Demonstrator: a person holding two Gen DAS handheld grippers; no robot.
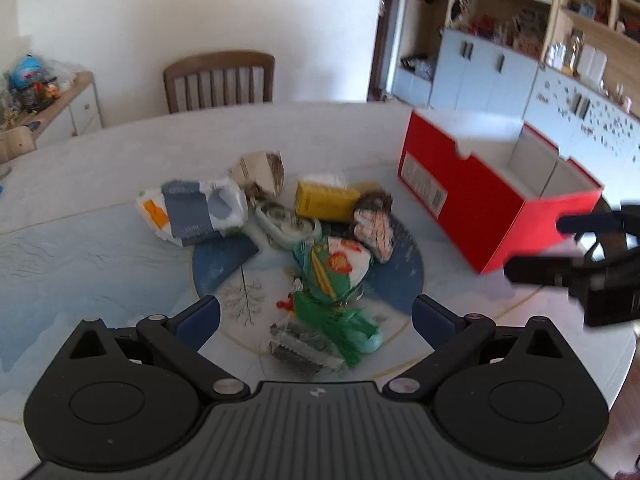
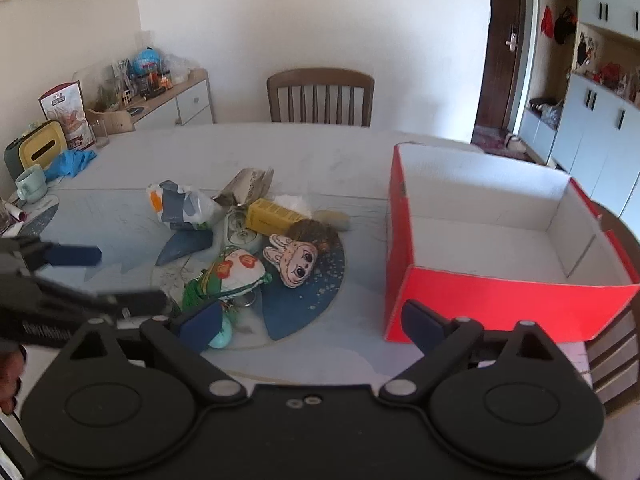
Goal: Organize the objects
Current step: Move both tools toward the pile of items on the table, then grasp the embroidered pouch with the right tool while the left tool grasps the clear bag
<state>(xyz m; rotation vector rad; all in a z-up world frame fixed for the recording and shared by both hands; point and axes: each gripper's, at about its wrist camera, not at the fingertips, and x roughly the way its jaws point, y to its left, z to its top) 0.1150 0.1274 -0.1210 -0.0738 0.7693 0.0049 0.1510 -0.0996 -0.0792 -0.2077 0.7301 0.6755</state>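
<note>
A heap of small things lies mid-table: a white-grey plastic pouch (image 1: 192, 212) (image 2: 180, 206), crumpled brown card (image 1: 260, 172), a yellow box (image 1: 324, 200) (image 2: 272, 216), a doll-face plush (image 2: 294, 264) (image 1: 374, 232), a pale green tin (image 1: 284, 220), and a white purse with orange print and green tassel (image 1: 340, 268) (image 2: 236, 272). An open red box (image 1: 480, 200) (image 2: 500, 292) with a bare white inside stands to the right. My left gripper (image 1: 316, 308) (image 2: 132, 278) hangs open over the near side of the heap. My right gripper (image 2: 312, 316) (image 1: 534, 248) is open between heap and box, holding nothing.
A wooden chair (image 2: 320, 96) stands at the table's far side, and a second chair (image 2: 612, 352) sits by the near right edge. A mug (image 2: 32, 184), blue cloth (image 2: 70, 162) and yellow container (image 2: 40, 148) crowd the far left. A cluttered sideboard (image 2: 172, 100) lines the wall.
</note>
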